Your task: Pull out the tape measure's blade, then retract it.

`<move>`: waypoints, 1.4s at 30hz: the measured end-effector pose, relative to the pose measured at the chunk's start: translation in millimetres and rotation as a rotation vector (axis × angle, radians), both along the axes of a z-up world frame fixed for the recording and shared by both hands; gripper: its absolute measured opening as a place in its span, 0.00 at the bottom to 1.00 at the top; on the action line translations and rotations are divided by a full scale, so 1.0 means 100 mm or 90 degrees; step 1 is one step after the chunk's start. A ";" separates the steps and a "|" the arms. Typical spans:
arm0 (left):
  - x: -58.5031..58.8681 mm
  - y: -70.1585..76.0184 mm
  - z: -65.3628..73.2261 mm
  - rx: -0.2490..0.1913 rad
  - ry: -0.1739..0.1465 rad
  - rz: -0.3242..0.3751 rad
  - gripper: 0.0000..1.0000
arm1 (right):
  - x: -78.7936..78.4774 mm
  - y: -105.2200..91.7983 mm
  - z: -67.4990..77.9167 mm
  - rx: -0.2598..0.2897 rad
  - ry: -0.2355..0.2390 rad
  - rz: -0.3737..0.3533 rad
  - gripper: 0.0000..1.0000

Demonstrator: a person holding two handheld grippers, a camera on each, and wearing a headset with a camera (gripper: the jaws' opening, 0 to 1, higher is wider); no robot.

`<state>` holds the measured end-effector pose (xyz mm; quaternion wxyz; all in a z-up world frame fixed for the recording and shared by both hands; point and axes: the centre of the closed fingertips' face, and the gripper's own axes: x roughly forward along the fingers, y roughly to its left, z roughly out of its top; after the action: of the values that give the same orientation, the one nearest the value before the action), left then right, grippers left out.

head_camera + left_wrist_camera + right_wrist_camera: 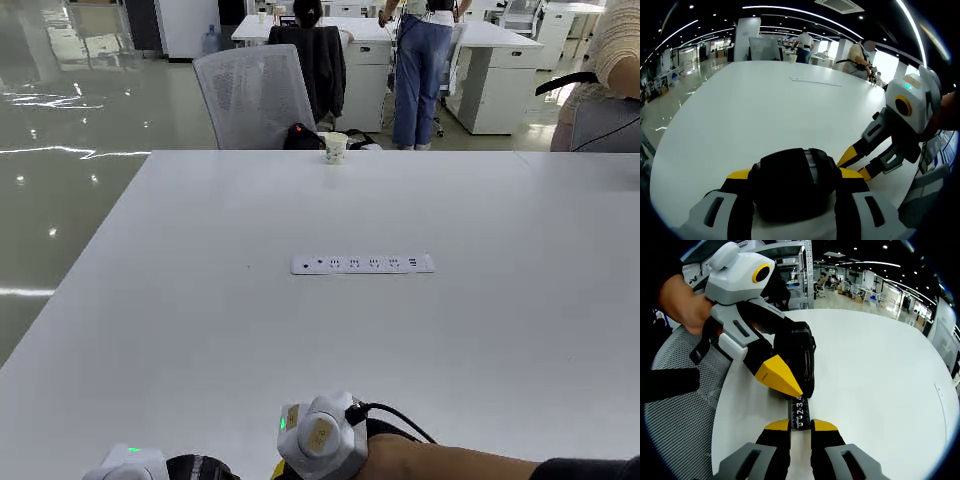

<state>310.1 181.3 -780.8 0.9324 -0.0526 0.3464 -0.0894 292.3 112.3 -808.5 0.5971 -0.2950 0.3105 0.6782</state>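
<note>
Pinching blade [800, 410] between right tool [801, 426] tips

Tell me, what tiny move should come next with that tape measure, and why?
Probably draw the right gripper straight back, away from the case. Its jaws are pinched on the blade, and just a short numbered stretch is out, while the left gripper clamps the black case above the table. So the pull-out looks barely begun.
</note>
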 end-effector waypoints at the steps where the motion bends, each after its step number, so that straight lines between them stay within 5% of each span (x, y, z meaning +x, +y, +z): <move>1: 0.00 0.00 0.00 0.001 0.000 -0.002 0.60 | 0.00 0.01 0.00 0.001 0.000 -0.001 0.12; 42: 0.00 0.01 -0.01 -0.004 0.001 0.000 0.60 | -0.03 0.17 0.01 0.022 0.020 -0.018 0.12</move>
<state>310.0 182.1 -781.6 0.9318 -0.0557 0.3471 -0.0902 289.3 128.9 -807.9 0.6067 -0.2700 0.3123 0.6794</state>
